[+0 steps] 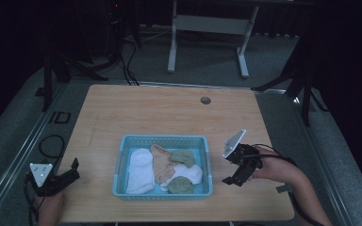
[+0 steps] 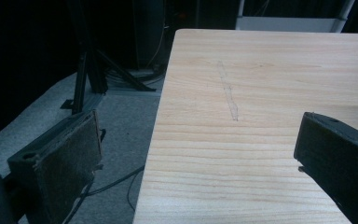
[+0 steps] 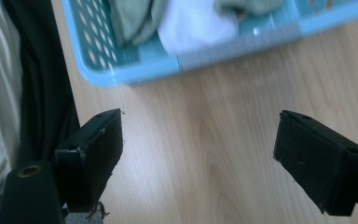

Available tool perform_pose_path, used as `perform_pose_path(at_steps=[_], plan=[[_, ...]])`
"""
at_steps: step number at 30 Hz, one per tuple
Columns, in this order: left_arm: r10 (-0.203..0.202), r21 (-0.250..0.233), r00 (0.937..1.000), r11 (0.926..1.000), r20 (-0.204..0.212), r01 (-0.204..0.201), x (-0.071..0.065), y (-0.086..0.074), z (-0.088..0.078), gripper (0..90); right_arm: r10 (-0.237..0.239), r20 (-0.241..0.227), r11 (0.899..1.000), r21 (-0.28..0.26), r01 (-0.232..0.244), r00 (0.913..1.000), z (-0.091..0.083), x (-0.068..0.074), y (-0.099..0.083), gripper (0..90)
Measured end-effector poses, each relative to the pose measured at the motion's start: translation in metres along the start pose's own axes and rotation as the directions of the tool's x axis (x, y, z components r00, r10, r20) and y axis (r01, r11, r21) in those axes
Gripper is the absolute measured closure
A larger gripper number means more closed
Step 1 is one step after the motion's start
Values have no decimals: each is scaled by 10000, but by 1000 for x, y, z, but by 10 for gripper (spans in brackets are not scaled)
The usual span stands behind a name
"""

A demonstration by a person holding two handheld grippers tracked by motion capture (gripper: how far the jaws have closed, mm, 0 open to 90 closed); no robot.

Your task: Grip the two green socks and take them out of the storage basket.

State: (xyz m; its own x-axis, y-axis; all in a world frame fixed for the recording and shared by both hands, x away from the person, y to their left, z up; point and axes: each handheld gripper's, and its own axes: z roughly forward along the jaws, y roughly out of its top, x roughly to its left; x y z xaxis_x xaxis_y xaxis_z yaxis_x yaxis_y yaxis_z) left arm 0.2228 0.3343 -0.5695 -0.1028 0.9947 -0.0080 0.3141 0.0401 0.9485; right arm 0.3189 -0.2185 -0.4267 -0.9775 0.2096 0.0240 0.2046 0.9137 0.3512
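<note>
Blue perforated basket [image 1: 122,162] sits flat near my edge of the surface [image 1: 169,113]. Inside, crumpled: white sock [image 1: 139,172] along the left wall, tan sock [image 1: 160,162] mid-basket, two green socks [image 1: 184,157] (right half), second white piece [image 1: 193,173] between them.

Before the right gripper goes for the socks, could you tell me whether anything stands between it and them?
Only the basket's own wall. The right gripper, jaws open, sits beside the blue basket on bare wood; the socks lie inside, so it must come over the rim.
</note>
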Motion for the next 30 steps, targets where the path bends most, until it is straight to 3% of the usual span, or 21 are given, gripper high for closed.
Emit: perform_pose_path(at_steps=[7,19,22,25,30], plan=[[7,-6,10000,10000,22,-7,0,0,0,3,152,-149,9998,-102,-153,9998,-4,0,23,151],[21,-36,10000,10000,30,-21,0,0,0,3,-524,-260,9982,-321,516,9983,7,7,53,132],[31,-42,10000,10000,23,-31,0,0,0,3,-705,-712,9963,-533,668,9950,13,8,59,131],[51,-39,10000,10000,32,-51,0,0,0,3,-808,-737,9954,-568,767,9940,19,9,67,134],[61,-37,10000,10000,43,-61,0,0,0,3,-1302,-432,9909,-395,1285,9905,30,12,77,247]])
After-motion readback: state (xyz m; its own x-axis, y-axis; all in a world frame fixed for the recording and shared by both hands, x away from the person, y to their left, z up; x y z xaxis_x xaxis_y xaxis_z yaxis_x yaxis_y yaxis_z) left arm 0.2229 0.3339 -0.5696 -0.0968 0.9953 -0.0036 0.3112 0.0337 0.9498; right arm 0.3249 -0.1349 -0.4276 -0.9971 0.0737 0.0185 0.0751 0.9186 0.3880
